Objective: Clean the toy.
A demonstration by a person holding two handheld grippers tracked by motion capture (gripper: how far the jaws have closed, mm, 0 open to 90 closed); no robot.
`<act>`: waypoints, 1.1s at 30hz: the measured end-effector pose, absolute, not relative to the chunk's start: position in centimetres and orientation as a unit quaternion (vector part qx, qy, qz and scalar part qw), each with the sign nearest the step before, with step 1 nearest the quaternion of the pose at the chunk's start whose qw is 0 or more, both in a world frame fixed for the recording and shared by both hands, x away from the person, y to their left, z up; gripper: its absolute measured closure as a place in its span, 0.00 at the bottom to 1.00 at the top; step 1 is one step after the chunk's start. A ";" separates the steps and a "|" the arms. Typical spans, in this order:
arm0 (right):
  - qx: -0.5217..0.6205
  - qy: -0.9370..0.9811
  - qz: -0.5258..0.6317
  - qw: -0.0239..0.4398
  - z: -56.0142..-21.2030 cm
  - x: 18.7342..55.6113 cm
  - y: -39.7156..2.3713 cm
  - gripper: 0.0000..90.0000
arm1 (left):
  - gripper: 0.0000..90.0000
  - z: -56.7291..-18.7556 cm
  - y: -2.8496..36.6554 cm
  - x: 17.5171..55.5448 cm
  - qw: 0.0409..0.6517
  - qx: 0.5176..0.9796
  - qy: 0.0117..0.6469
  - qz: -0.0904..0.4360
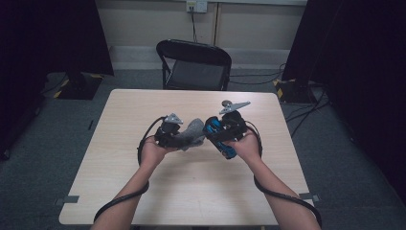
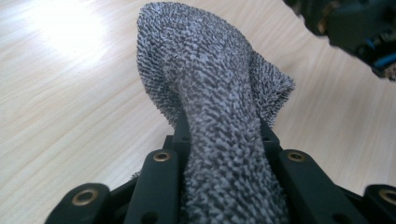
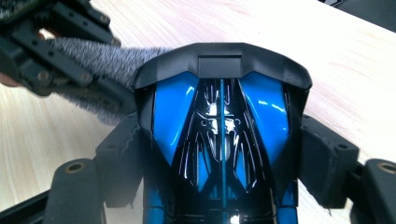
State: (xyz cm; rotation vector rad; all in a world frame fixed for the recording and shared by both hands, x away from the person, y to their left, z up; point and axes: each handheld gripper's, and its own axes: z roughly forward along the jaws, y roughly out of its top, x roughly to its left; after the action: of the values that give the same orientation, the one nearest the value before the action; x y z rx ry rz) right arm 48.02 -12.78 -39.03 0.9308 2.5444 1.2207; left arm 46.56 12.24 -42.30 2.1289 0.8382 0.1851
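Above the middle of a pale wooden table (image 1: 143, 191), a person's left gripper (image 1: 184, 136) clamps its jaws tight on a grey knitted cloth (image 2: 210, 93), whose free end bunches up beyond the jaws. Just beside it, the right gripper (image 1: 218, 136) holds a glossy blue-and-black toy car (image 3: 222, 130) pinched between its jaws by the car's two sides. Cloth and car meet between the hands, held clear of the tabletop. A black folding chair (image 1: 194, 64) stands past the far edge.
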 end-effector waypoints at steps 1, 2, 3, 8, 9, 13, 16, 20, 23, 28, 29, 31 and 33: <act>0.312 0.853 0.409 0.085 -39.1 48.0 -12.8 0.29 | 0.78 -42.2 12.3 46.7 0.409 0.846 0.334 0.073; 0.312 0.853 0.409 0.084 -39.2 47.9 -12.8 0.29 | 0.78 -42.2 12.2 46.7 0.411 0.845 0.335 0.075; 0.311 0.854 0.408 0.084 -39.2 47.9 -12.7 0.29 | 0.78 -42.2 12.2 46.8 0.411 0.844 0.336 0.075; 0.308 0.856 0.407 0.084 -39.3 47.8 -12.6 0.29 | 0.78 -42.0 12.0 47.0 0.409 0.846 0.333 0.079; 0.308 0.855 0.408 0.085 -39.2 47.8 -12.6 0.29 | 0.78 -42.0 11.9 47.0 0.410 0.845 0.333 0.082; 0.306 0.857 0.407 0.084 -39.3 47.7 -12.5 0.29 | 0.78 -41.9 11.8 47.1 0.417 0.842 0.334 0.078; 0.306 0.857 0.406 0.082 -39.4 47.7 -12.5 0.29 | 0.78 -41.8 11.6 47.1 0.419 0.842 0.330 0.080; 0.305 0.858 0.404 0.083 -39.5 47.7 -12.4 0.29 | 0.78 -41.6 11.3 47.0 0.421 0.843 0.326 0.079; 0.305 0.858 0.405 0.083 -39.6 47.7 -12.2 0.29 | 0.78 -41.7 10.7 46.8 0.422 0.845 0.319 0.078; 0.306 0.859 0.401 0.085 -39.6 47.7 -12.0 0.29 | 0.78 -41.8 10.1 46.6 0.423 0.848 0.312 0.073; 0.306 0.859 0.401 0.084 -39.6 47.7 -12.0 0.29 | 0.78 -41.8 10.0 46.6 0.424 0.847 0.311 0.072; 0.307 0.858 0.403 0.084 -39.6 47.8 -12.1 0.29 | 0.78 -41.9 9.8 46.5 0.424 0.847 0.312 0.071; 0.307 0.858 0.403 0.086 -39.6 47.8 -12.2 0.29 | 0.78 -41.9 9.6 46.5 0.423 0.848 0.311 0.068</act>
State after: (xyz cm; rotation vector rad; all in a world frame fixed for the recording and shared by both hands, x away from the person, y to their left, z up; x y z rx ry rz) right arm 47.79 -12.21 -39.58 0.9162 2.5555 1.2007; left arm 46.48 9.63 -41.86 2.1231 0.7795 0.1707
